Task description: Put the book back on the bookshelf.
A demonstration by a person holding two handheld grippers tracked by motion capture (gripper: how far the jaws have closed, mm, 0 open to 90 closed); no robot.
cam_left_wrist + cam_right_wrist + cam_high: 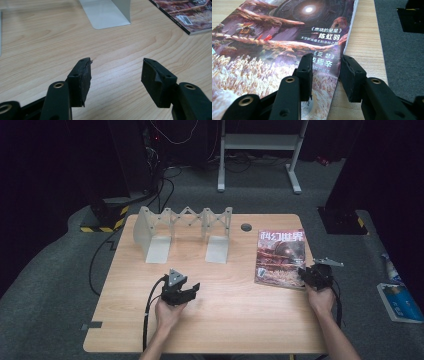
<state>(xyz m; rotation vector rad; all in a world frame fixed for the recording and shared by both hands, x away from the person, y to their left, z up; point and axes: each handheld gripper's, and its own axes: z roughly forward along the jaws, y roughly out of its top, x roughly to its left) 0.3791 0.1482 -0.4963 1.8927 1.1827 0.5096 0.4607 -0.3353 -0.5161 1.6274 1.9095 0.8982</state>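
Nearest the camera: my left gripper [186,290], held over bare table [225,320] well left of the magazine [280,257]. Jaws wide apart, nothing between them; in the left gripper view only wood grain lies between the pads [81,82].

Beyond it, left of the magazine: the expanding metal book rack [182,232], standing, slots vacant.

Magazine: flat, cover up, near the table's right edge. Long axis runs away from me; title end points to the far side, near short edge faces me, spine along its left side as far as I can judge.

My right gripper [314,274] sits at the magazine's near right corner. In the right gripper view the cover's right edge curls up between my jaws, one pad over the cover, the other over the wood outside. Jaws partly closed; a gap shows on both sides, so I cannot tell whether they pinch the paper.

Step in hand, my judgement: getting a hold on that corner. Do it well by taking several pages, not the cover alone, and closing square on the edge so it doesn't tear or slide.
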